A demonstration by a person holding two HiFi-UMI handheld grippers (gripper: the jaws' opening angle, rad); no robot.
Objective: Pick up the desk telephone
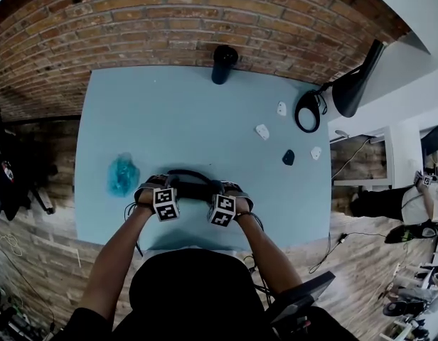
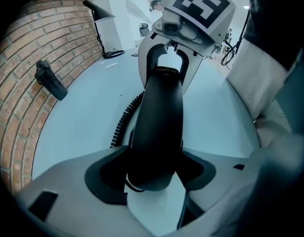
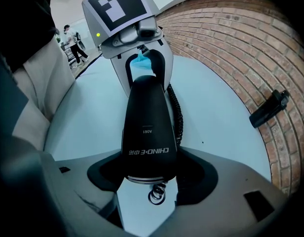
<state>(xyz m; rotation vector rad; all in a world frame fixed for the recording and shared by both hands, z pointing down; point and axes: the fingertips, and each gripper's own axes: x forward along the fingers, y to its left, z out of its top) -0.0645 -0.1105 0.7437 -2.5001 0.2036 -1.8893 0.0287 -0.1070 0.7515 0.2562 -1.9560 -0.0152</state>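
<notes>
The black telephone handset [image 1: 196,188] lies crosswise near the front edge of the light blue table [image 1: 190,119], held at both ends. My left gripper [image 1: 169,189] is shut on its left end and my right gripper [image 1: 220,192] on its right end. In the left gripper view the handset [image 2: 157,127] runs from my left gripper's [image 2: 154,174] jaws to the right gripper [image 2: 167,58] at the far end. The right gripper view shows the printed end of the handset [image 3: 148,127] clamped in my right gripper [image 3: 151,174]. A coiled cord [image 3: 177,112] hangs beside it. No telephone base is in view.
A black cylinder [image 1: 223,64] stands at the back by the brick wall. A desk lamp [image 1: 354,84] with a ring base [image 1: 306,111] is at the right. Small white pieces [image 1: 262,131] and a black one [image 1: 289,158] lie mid-right. A teal crumpled bag [image 1: 123,175] lies left.
</notes>
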